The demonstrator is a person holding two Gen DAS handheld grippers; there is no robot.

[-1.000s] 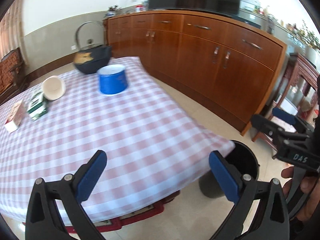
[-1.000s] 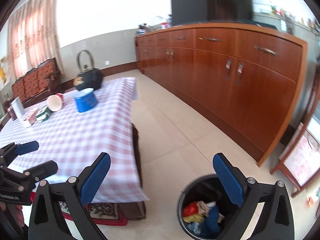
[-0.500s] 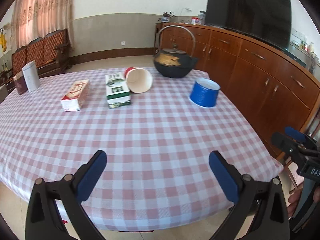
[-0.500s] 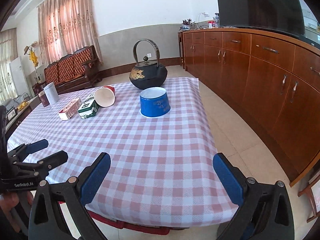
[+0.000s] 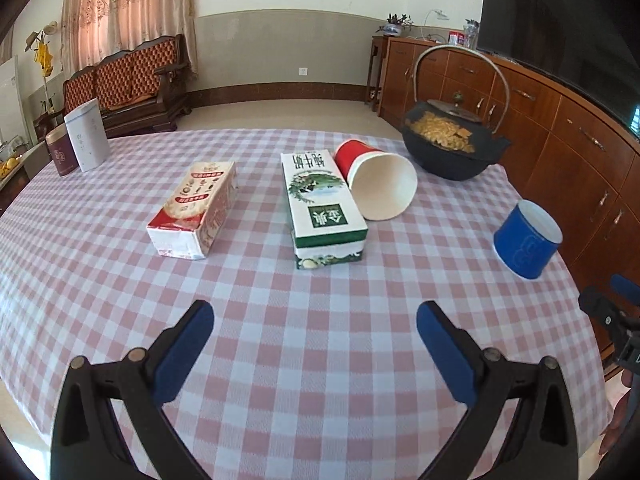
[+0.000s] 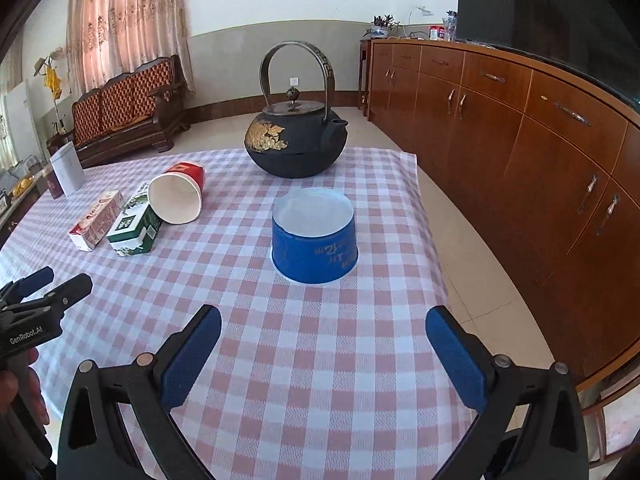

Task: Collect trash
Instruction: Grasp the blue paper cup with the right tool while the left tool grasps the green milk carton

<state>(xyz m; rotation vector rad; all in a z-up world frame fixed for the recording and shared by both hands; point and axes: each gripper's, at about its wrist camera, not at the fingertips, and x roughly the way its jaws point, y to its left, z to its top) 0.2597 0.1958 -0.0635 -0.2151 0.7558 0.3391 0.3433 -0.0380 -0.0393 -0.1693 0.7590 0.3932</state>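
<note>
Four pieces of trash lie on the checked tablecloth (image 5: 320,360): red carton (image 5: 194,208) at 11 o'clock of the left gripper (image 5: 314,340), green carton (image 5: 324,212) at 12, red paper cup (image 5: 376,180) touching it, blue cup (image 6: 314,236) at 12 of the right gripper (image 6: 322,350). Both jaws stand wide open, empty. I would straddle the upside-down blue cup and close gently, because paper crushes.

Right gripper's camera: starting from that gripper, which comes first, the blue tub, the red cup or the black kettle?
From the right gripper:
1. Blue tub, upside down, straight ahead.
2. Red cup, on its side, ahead to the left.
3. Black kettle, upright at the table's far end.
</note>
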